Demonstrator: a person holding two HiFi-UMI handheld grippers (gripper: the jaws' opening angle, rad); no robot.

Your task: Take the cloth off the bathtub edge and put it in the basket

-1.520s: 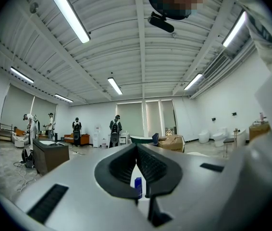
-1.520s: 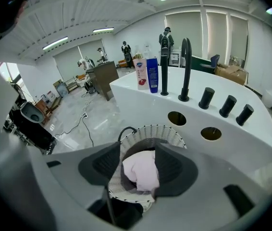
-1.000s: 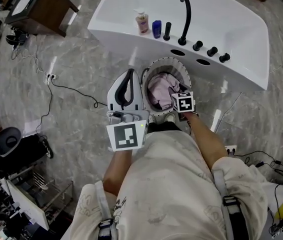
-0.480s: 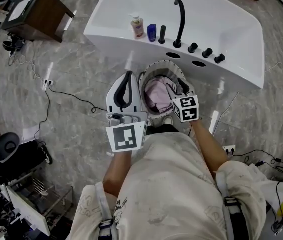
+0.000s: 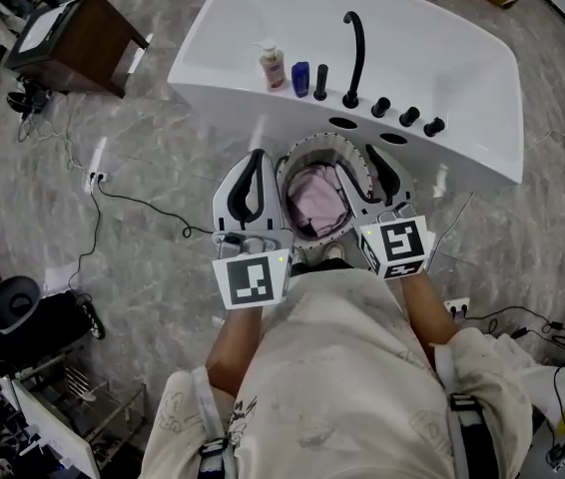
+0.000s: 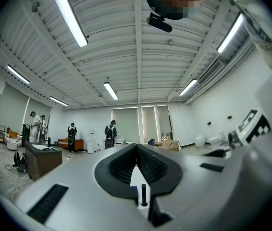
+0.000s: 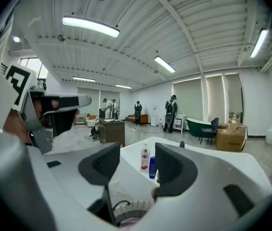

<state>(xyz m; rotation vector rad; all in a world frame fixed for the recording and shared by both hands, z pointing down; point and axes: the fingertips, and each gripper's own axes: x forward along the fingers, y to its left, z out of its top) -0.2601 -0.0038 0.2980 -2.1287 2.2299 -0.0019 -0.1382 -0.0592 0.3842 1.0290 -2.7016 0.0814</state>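
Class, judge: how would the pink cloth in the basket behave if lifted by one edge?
The pink cloth lies crumpled in the basket, so it would probably hang limp. Its soft folds suggest thin, light fabric.

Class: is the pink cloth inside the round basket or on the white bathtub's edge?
Inside. The pink cloth lies bunched within the round basket; the white bathtub edge bears none.
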